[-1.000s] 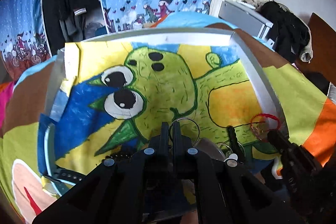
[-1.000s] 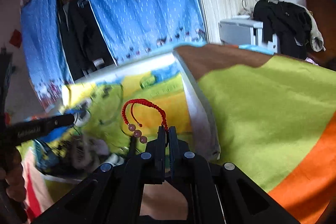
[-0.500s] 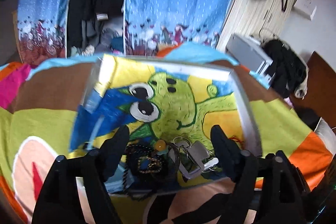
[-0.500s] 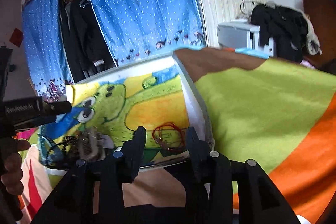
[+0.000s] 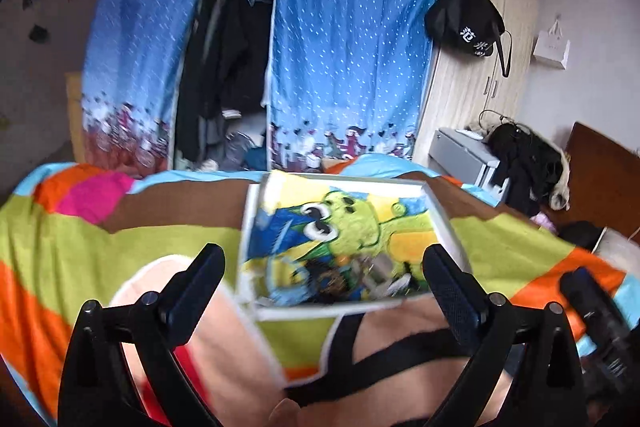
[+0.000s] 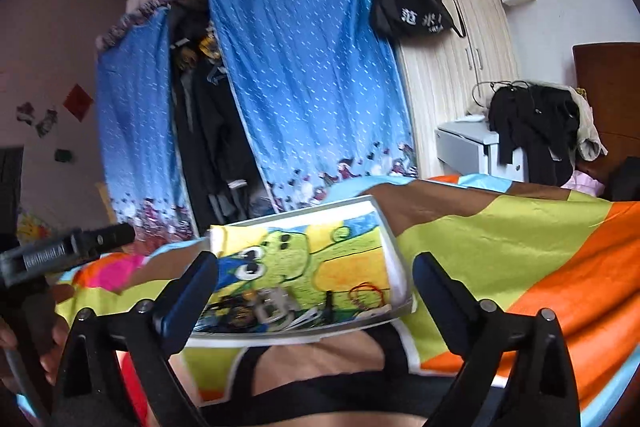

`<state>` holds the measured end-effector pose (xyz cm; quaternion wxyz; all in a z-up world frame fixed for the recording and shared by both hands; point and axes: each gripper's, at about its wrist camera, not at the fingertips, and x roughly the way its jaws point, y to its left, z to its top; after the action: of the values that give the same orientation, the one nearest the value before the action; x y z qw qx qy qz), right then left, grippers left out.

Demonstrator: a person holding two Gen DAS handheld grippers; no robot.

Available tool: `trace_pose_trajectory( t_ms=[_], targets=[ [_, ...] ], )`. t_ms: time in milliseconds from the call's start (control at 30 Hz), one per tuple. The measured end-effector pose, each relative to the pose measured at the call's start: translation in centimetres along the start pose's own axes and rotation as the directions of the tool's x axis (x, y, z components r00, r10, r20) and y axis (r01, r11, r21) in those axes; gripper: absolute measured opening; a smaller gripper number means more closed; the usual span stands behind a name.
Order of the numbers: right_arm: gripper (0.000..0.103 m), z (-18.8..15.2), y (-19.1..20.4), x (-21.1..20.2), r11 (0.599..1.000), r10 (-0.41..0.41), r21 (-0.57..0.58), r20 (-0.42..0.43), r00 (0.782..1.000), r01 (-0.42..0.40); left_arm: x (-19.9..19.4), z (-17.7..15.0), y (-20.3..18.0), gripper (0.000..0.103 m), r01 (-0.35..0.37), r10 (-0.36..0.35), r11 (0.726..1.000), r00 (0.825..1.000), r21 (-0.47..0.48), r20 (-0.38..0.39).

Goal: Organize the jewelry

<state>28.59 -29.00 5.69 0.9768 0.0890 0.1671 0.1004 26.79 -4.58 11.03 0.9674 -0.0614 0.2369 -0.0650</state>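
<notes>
A white-rimmed tray (image 5: 448,223) with a green cartoon picture lies on a colourful bedspread; it also shows in the right wrist view (image 6: 400,267). A heap of jewelry (image 5: 348,275) lies along its near edge, seen too in the right wrist view (image 6: 260,303). A red cord bracelet (image 6: 366,293) lies in the tray's near right corner. My left gripper (image 5: 324,279) is wide open and empty, held back above the tray. My right gripper (image 6: 314,287) is wide open and empty, also back from the tray.
The bedspread (image 5: 120,247) spreads around the tray. Blue dotted curtains (image 5: 344,59) and hanging clothes stand behind the bed. A wooden wardrobe (image 6: 452,67) with a black bag, and a grey box (image 6: 464,143) under dark clothes, are at the right.
Both grippers opened, let go of a metal ring and the red bracelet in the tray, then drew back and up, opening wider. The tray now looks smaller and farther.
</notes>
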Motion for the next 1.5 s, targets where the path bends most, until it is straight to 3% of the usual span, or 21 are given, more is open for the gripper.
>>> trace_pose_trajectory(
  t_ms=[333, 667, 1000, 1200, 1500],
  targets=[
    [0.103, -4.7, 4.9, -10.2, 0.996, 0.035, -0.087, 0.036, 0.999, -0.032, -9.7, -8.2, 1.6, 0.097, -0.009, 0.008, 1.0, 1.0, 0.012, 0.008],
    [0.103, -11.0, 6.2, -13.8, 0.999, -0.035, -0.035, -0.109, 0.993, 0.031, -12.2, -14.4, 1.6, 0.1, -0.006, 0.004, 0.995, 1.0, 0.103, 0.016],
    [0.103, -13.2, 6.6, -15.4, 0.992, -0.122, -0.012, -0.104, 0.987, 0.122, -11.7, -16.2, 3.1, 0.101, 0.007, -0.008, 0.998, 1.0, 0.07, 0.014],
    [0.103, -14.5, 7.6, -14.5, 0.991, -0.132, -0.051, -0.16, 0.978, 0.125, -10.8, -16.7, 4.0, 0.101, -0.002, 0.003, 0.999, 1.0, 0.035, -0.018],
    [0.103, -15.2, 9.3, -14.0, 0.984, -0.14, -0.133, -0.174, 0.975, 0.117, -10.9, -17.0, 4.2, 0.101, -0.011, 0.011, 0.999, 1.0, 0.033, -0.019]
  ],
)
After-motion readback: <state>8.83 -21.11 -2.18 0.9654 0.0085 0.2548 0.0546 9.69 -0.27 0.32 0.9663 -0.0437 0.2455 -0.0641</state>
